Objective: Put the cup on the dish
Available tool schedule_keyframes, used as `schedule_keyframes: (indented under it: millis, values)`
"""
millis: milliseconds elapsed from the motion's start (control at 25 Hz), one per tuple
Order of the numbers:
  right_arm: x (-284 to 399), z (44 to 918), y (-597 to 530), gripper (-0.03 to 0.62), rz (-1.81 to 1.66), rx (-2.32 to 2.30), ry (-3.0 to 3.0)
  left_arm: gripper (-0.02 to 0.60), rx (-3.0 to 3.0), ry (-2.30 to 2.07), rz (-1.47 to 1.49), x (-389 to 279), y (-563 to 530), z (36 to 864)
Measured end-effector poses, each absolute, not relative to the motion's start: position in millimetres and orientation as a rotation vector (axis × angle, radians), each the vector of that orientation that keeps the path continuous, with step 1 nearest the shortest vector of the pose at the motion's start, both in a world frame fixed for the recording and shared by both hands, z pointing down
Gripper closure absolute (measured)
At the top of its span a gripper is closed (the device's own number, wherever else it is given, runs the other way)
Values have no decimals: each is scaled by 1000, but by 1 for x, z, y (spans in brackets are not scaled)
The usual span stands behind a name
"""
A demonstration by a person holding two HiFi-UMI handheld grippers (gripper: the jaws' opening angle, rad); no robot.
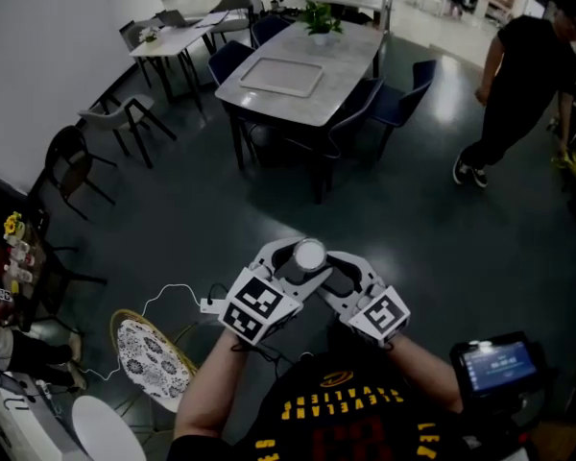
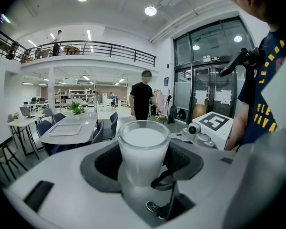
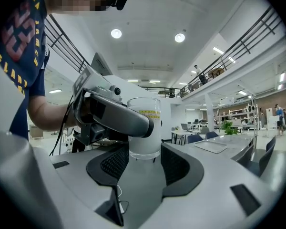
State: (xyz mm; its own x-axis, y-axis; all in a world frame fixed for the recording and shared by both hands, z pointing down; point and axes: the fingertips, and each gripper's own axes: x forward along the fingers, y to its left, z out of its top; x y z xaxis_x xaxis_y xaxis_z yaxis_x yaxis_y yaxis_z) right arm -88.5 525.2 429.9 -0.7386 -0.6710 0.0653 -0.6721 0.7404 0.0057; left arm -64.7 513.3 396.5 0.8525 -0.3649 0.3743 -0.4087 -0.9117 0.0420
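A clear cup (image 1: 308, 254) with a milky white inside hangs in the air in front of my chest. My left gripper (image 1: 286, 269) is shut on it: in the left gripper view the cup (image 2: 142, 149) stands upright between the two dark pads (image 2: 103, 162), touching both. My right gripper (image 1: 334, 275) comes in from the right with its jaws apart. In the right gripper view the cup (image 3: 145, 128) stands just past the fingertips (image 3: 177, 162), with a left finger (image 3: 119, 114) wrapped across it. A round patterned dish (image 1: 152, 351) with a gold rim lies low at the left.
A grey table (image 1: 346, 75) with a tray and a plant stands ahead, with dark chairs (image 1: 398, 104) around it. A person in black (image 1: 518, 84) walks at the far right. A white cable and plug strip (image 1: 207, 304) lie on the floor. A screen device (image 1: 497, 365) sits at my lower right.
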Motion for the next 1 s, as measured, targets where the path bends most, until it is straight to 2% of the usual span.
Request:
schedule_keyframes:
  millis: [520, 1000]
  values:
    - [-11, 428, 398, 398, 0, 986, -2913, 322, 2875, -731, 533, 11, 385, 393]
    - [23, 433, 344, 398, 2, 894, -2936, 322, 2853, -809, 574, 46, 331, 399]
